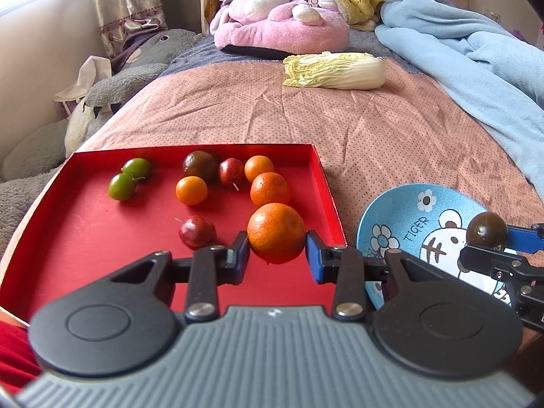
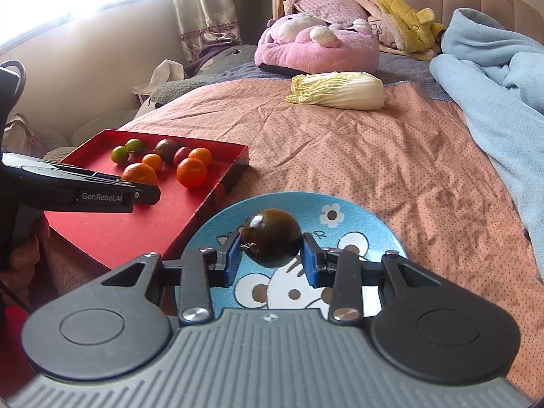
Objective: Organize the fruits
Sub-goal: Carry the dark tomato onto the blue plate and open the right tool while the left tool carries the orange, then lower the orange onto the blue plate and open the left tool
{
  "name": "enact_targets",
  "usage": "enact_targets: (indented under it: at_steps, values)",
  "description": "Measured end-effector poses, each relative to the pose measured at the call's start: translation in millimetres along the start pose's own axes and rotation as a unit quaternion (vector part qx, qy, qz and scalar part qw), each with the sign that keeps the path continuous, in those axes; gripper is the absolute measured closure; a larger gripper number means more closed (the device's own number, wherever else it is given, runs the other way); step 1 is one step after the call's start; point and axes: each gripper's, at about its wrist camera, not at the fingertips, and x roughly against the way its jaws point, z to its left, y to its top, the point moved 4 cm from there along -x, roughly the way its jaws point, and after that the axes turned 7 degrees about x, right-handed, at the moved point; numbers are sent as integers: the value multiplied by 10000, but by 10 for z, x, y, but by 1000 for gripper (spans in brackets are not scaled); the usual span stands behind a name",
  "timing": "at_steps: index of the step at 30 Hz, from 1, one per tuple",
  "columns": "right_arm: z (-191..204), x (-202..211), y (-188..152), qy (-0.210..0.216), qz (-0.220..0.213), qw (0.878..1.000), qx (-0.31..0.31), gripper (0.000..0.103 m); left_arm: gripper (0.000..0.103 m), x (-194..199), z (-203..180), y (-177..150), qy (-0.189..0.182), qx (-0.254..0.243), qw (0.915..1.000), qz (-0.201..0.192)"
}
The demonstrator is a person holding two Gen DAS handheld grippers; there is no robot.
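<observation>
A: What does each hand have?

B: The left gripper (image 1: 277,255) is clamped on a round orange citrus fruit (image 1: 276,233), its blue pads pressing both sides. The fruit hangs above the near right corner of the shallow red cardboard tray (image 1: 102,238), clear of the floor as far as I can judge.

A: And the other?

B: The right gripper (image 2: 270,258) is closed on a dark brownish-green round fruit (image 2: 272,238), held over the blue ceramic plate with a cartoon tiger print (image 2: 367,224).

A: So which one is nearer the plate?

B: The right, plainly; its fruit sits above the plate's middle. The left one's orange lies to the tray side, with the tray's right wall between it and the plate, which sits just beside the tray on the pink dotted bedspread (image 1: 374,129).

A: Next move?

B: I'd judge the dark fruit only needs lowering, while the orange must cross rightward over that wall. Both fruits are round, so no axis matters.
</observation>
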Motion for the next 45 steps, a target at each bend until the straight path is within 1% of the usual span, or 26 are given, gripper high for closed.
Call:
enact_targets:
  at_steps: [5,15,23,32,34,36,38,41,45]
  values:
    - [-130,-72,-110,-181,116,9997,-104,60,64,-7,-102,-13,-198,-113,9997,-6]
    - [-208,-227,-226,-396,253,9988,-113,60,64,12,-336,-84,-702,-540,9961,-26]
    - [-270,-361,-296,-491,345,9981,-153,60,64,11,-443,-132,-919,-755,9929,3]
    - [-338,-392,-367,-614,391,9971,-227,59,64,-32,-533,-173,-1104,-903,9897,97]
    - [-349,-360,-360,-634,312,9971,-274,54,64,-46,-537,-177,-1154,-874,9894,137]
    - [-352,-296,-331,-640,148,9973,-318,37,64,-55,-547,-182,-1207,-861,9888,175]
    - [-345,-223,-282,-737,-7,9969,-286,33,64,-58,-569,-200,-1259,-895,9878,207]
    - [-346,-162,-213,-782,-144,9963,-321,30,64,-57,-629,-237,-1378,-1012,9850,252]
    - [-356,-104,-149,-847,-259,9953,-386,22,64,-41,-742,-325,-1567,-1266,9789,332]
